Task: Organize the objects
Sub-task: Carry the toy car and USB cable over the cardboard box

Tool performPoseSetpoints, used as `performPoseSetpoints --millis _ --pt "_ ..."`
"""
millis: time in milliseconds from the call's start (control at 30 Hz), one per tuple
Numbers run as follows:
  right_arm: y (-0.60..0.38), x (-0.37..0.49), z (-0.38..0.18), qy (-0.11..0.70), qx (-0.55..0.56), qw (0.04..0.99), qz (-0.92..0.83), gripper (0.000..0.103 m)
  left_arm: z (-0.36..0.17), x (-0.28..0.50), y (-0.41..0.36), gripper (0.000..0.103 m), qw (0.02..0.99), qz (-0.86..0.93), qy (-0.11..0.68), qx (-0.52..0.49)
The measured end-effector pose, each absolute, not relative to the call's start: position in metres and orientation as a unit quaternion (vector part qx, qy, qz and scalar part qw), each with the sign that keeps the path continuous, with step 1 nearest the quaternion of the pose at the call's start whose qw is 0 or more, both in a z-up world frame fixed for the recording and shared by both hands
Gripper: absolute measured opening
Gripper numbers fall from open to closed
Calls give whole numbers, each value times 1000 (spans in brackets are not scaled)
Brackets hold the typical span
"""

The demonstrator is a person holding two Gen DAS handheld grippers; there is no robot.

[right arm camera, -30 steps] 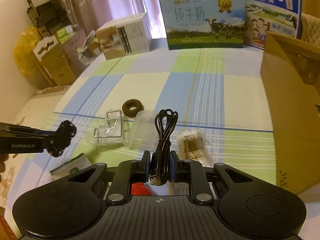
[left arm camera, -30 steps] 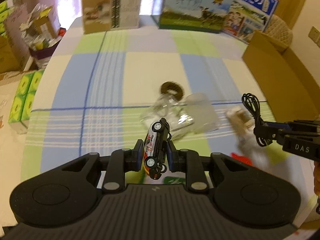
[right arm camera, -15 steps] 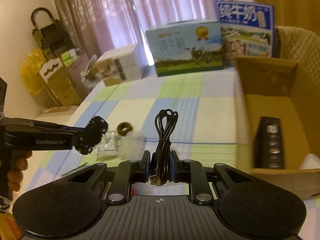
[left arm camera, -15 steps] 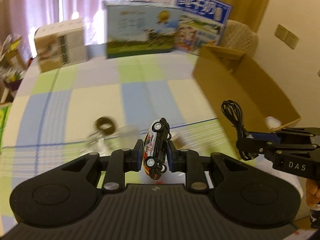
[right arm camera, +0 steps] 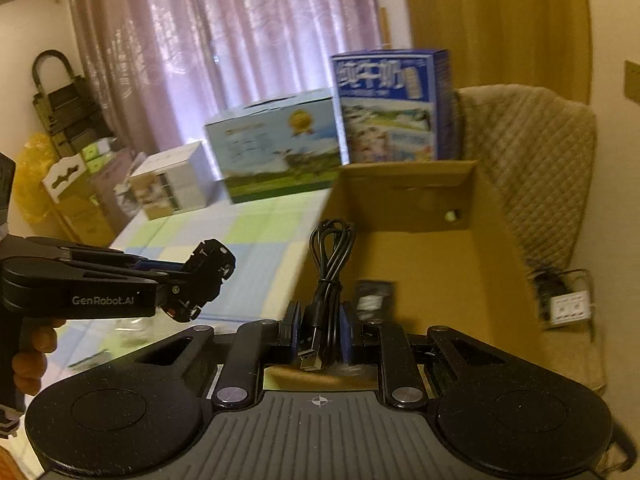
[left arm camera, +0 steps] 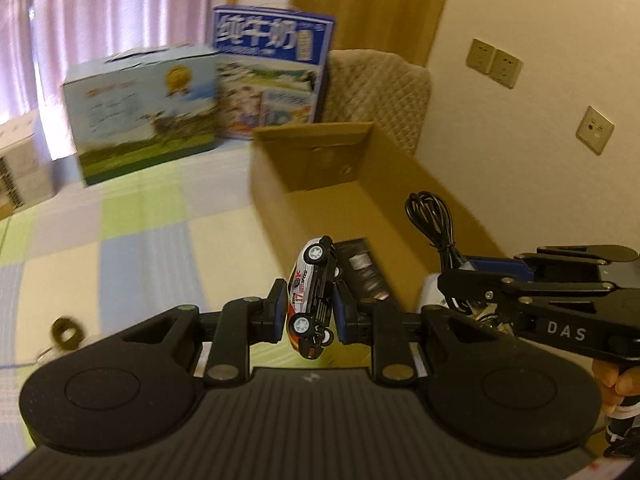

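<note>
My left gripper (left arm camera: pixel 310 306) is shut on a small white toy car (left arm camera: pixel 312 280) with red and black markings, held nose down. My right gripper (right arm camera: pixel 319 330) is shut on a coiled black USB cable (right arm camera: pixel 329 264), its plug hanging at the bottom. Both hover at the near end of an open cardboard box (left arm camera: pixel 336 176), whose inside (right arm camera: pixel 420 248) holds a dark flat item (right arm camera: pixel 372 294). In the left wrist view the right gripper (left arm camera: pixel 460 280) with the cable (left arm camera: pixel 434 220) sits at the right, over the box. From the right wrist, the left gripper (right arm camera: pixel 200 276) appears at the left.
Milk cartons (left arm camera: pixel 148 108) (right arm camera: pixel 394 104) and a white carton (right arm camera: pixel 172 184) stand at the table's far end. A dark ring (left arm camera: pixel 66 330) lies on the checked cloth (left arm camera: pixel 140 248). A quilted chair (right arm camera: pixel 540 168) stands behind the box. A socket strip (right arm camera: pixel 568 306) sits right of it.
Both grippers have swung right and risen from the table's middle to the cardboard box, each still holding its object. The clear items on the cloth have left the view.
</note>
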State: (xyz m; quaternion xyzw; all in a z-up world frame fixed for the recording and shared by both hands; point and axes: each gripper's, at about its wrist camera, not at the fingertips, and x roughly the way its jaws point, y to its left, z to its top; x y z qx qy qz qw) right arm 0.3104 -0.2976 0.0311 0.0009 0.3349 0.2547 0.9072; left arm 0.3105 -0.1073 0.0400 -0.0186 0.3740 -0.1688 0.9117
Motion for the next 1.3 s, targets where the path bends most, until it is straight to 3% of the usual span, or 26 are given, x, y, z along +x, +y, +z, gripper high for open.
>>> performPoseSetpoints --millis 467,1300 --pt "-365 383 4 380 -36 895 232 16 24 367 -206 20 903 -162 398 -20" --pt "-365 441 -29 398 -93 883 232 16 -3 422 -228 20 889 -134 438 -18"
